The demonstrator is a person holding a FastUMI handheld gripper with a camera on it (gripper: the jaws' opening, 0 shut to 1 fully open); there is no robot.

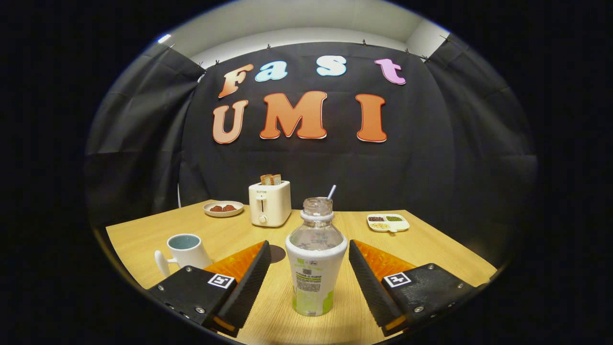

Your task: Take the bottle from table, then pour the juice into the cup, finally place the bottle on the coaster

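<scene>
Fingers (249,282) of the gripper (309,280) stand wide apart, one on each side of the bottle (316,268), with a clear gap of bare desk between each finger and the bottle's wall; neither finger touches it, so nothing is held. Bottle stands upright on the desk (431,249) near the front edge, squarely between the fingers; its cap is off, its upper part is clear, and a white and green label wraps the lower part. Whether any juice is inside, I cannot tell. Beyond the left finger, toward the desk's left edge, stands a white cup (184,251) with its handle turned to the front and a bluish inside. A small dark round disc (277,253), perhaps the coaster, lies flat on the desk just behind the tip of the left finger, between cup and bottle, partly hidden by the finger. Farther back, near the rear edge, a white toaster (269,203) holds slices of toast sticking up from its slots. Left of the toaster, at the rear left corner, sits a plate (223,209) with a few reddish-brown pieces. Toward the rear right, a divided dish (388,223) carries small heaps of dark, green and pale bits. A thin straw-like rod (331,191) shows just behind the bottle's neck.
</scene>
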